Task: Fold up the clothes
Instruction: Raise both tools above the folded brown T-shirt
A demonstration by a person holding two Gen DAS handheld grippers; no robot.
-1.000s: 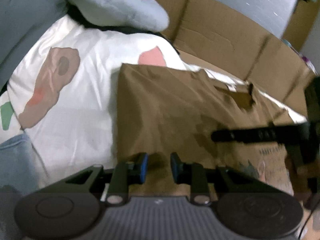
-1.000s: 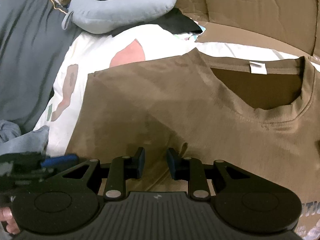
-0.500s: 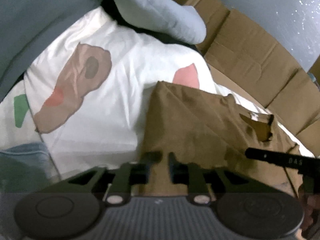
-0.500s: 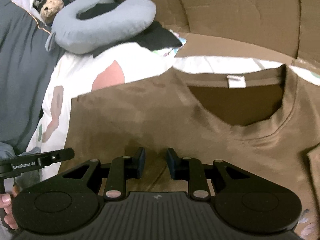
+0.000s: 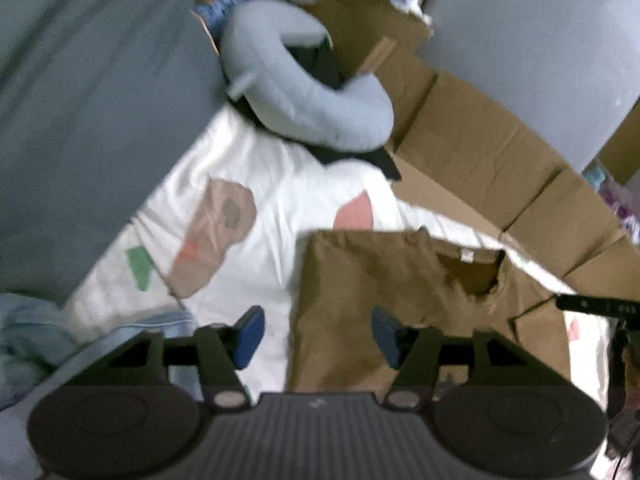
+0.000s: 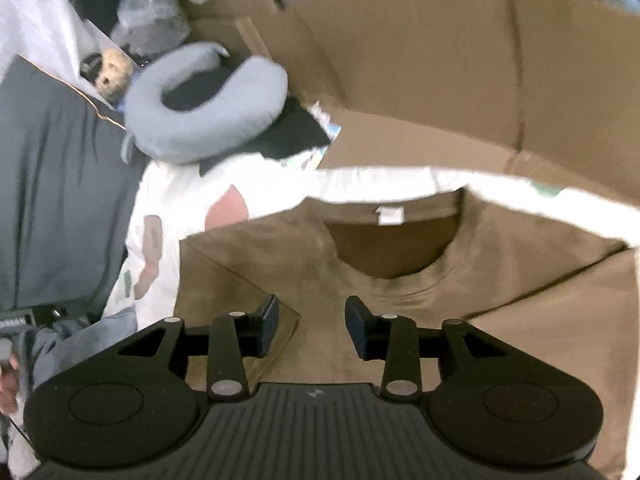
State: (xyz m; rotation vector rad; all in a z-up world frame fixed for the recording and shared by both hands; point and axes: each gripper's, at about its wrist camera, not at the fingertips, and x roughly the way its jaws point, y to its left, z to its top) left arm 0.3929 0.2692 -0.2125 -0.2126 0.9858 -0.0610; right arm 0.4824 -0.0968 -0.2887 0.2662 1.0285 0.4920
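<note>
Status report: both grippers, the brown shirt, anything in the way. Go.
Left gripper and right gripper jaws just opened, nothing between them. Brown T-shirt flat on white sheet, left side folded in. Neck pillow well clear.

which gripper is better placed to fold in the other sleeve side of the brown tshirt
Probably the right gripper: it hangs open over the brown t-shirt, nearer the side still spread out. The left gripper, also open, sits over the shirt's already straight folded edge, so it would have to cross over.

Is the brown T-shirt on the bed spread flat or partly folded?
Partly folded. The brown T-shirt has both sides turned in over its front, with diagonal fold edges either side of the collar; the lower part is hidden.
</note>
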